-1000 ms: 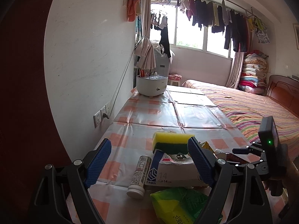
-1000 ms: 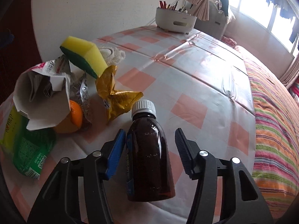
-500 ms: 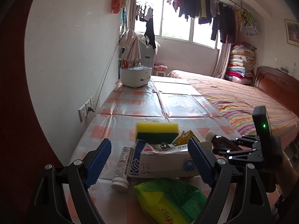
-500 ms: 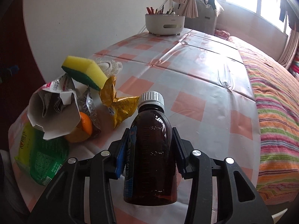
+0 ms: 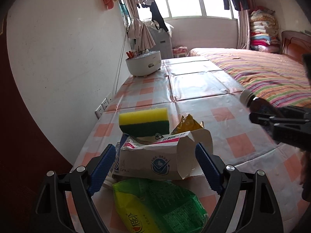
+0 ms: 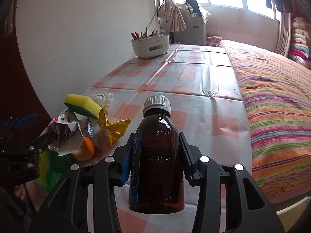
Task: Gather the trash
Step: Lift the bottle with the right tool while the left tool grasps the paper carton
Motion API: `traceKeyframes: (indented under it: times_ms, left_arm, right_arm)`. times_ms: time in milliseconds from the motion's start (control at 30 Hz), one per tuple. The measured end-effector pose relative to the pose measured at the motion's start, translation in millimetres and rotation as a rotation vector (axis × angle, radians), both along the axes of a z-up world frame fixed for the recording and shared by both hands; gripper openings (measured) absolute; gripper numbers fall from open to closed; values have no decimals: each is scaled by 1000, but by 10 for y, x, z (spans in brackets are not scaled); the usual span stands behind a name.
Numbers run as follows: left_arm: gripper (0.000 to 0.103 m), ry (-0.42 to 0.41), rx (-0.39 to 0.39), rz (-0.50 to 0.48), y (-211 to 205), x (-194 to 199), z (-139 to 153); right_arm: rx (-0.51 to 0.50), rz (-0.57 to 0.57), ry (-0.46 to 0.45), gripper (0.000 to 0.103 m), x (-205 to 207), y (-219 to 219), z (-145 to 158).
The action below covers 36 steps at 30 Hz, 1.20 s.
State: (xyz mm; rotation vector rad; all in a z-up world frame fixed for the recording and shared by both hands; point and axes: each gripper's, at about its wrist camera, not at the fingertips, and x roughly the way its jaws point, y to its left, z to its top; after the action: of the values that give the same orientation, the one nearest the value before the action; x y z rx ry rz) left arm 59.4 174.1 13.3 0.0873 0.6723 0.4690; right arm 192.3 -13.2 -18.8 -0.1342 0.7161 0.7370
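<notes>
- Our right gripper (image 6: 155,155) has just closed, clenched on 1 brown bottle (image 6: 157,161), lifted off table (image 6: 204,81), right of carton.
- Our left gripper (image 5: 155,165): jaws wide, straddling 1 torn carton (image 5: 153,161), not pressing.
- W/ carton: 1 sponge (image 5: 143,122) on top, 1 gold wrapper (image 5: 186,125) behind, 1 green pack (image 5: 155,205) in front.

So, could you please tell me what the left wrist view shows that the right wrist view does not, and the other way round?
Only the left wrist view shows the wall sockets and the printed side of the torn box. Only the right wrist view shows the orange under that box and the brown bottle's measuring marks. Both show the sponge, the gold wrapper, the green packet and the white pot.
</notes>
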Motion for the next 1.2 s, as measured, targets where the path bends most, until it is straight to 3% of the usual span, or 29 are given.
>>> traceKeyframes:
  times_ms: [133,233,267,367,433,600,700,1200]
  left_arm:
    - [81,63,17,60,87,115,-120]
    - [81,94,-21,70,207,140,-195]
    - [77,100,-33,72,247,137,-210]
    - [44,111,-70,67,344,108,-222]
    - [41,92,-102,64,408,59,-197]
    - [16,37,-135,47,490,-38,-86]
    - [11,13,-152,19,490,-67,-45]
    - [9,-122,-187,-37,378,-204,178]
  right_arm:
    - [34,-29,-22,42,-19,-168,87]
    - [52,-50,-37,42,-44,-298,129]
    - [54,-52,-36,42,-48,-345,133]
    - [49,-75,-41,42,-52,-428,116]
    - [52,-88,-32,42,-40,-477,91]
    - [81,-136,-18,42,-2,-606,83]
    - [111,-146,-13,42,-4,-649,113]
    - [144,-149,-56,42,-150,-744,214]
